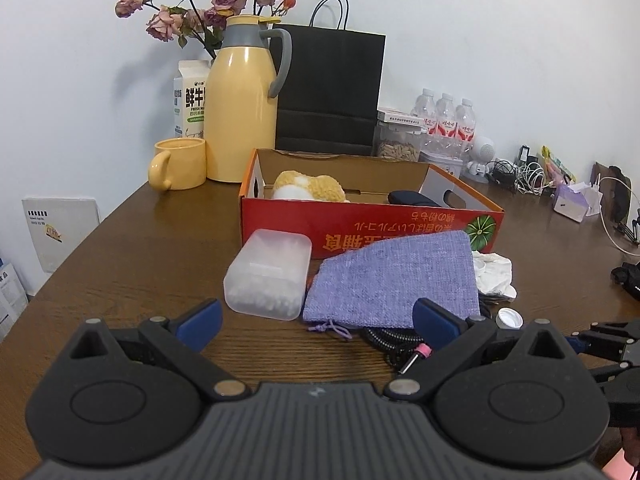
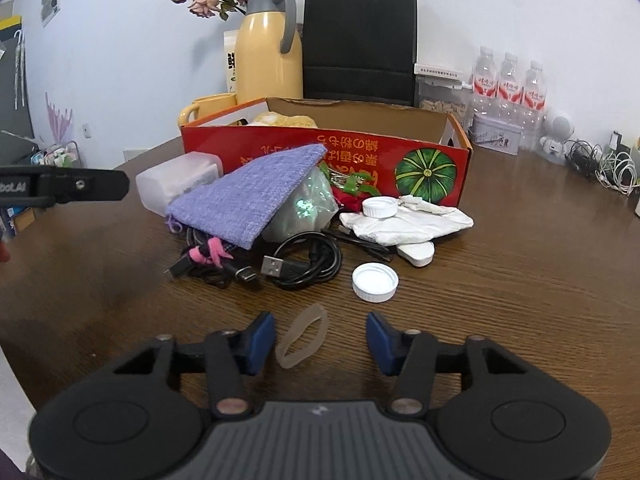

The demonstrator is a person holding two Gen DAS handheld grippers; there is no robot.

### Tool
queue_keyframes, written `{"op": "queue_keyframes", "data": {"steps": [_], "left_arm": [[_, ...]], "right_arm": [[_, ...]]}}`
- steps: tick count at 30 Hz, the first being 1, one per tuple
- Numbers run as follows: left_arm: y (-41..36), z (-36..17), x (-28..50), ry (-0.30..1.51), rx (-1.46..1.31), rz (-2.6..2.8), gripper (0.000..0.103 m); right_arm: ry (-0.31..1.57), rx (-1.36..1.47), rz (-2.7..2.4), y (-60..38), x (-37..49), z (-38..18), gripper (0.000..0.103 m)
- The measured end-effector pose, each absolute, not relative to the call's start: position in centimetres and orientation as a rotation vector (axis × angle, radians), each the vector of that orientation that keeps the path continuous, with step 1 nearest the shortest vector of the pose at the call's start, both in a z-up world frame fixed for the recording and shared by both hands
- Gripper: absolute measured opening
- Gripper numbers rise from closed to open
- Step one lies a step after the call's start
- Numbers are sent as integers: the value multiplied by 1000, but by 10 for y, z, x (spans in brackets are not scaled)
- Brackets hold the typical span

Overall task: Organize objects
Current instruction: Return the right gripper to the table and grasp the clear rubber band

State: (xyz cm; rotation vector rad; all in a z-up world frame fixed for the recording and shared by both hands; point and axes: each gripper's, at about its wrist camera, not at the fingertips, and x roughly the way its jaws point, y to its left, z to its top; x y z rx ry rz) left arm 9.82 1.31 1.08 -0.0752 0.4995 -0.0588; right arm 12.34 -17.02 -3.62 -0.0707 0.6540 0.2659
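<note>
My left gripper (image 1: 318,320) stands wide open low over the table, just short of a purple woven pouch (image 1: 392,280) and a frosted plastic case (image 1: 268,276). Behind them stands a red cardboard box (image 1: 360,228) holding a yellow plush toy (image 1: 308,186) and a dark item (image 1: 412,199). My right gripper (image 2: 320,338) is open, with a translucent rubber band (image 2: 303,340) lying on the table between its blue pads (image 2: 260,338), untouched on the right side. Ahead lie coiled black USB cables (image 2: 304,260), a white cap (image 2: 375,282), the pouch (image 2: 252,204) and crumpled white paper (image 2: 408,220).
Along the wall stand a yellow thermos (image 1: 242,108), a yellow mug (image 1: 178,164), a milk carton (image 1: 190,100), dried roses (image 1: 208,4), a black paper bag (image 1: 330,88), water bottles (image 1: 444,120) and tangled chargers (image 1: 520,176). The left gripper's finger (image 2: 80,188) shows at the right view's left edge.
</note>
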Motion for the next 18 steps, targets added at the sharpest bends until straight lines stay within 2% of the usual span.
{"op": "queue_keyframes", "data": {"steps": [2,5,6,7,18], "left_arm": [[13,9,98,503,-80,-57,103],[13,8,98,508,-87,-57,103],[14,8,98,509,-88,-58,103],[13,7,97,510,-89,-58,103],[14,5,97,516,-96,-52,103]], "right_arm": [[646,-73,263,-168,120,-36,31],[639,-73,270,-166,118,-36,21],[636,-76,275,-165,118,-36,11],[635,-77,275,-165,117,-37,6],[614,-41,297,-170,116,-35,4]]}}
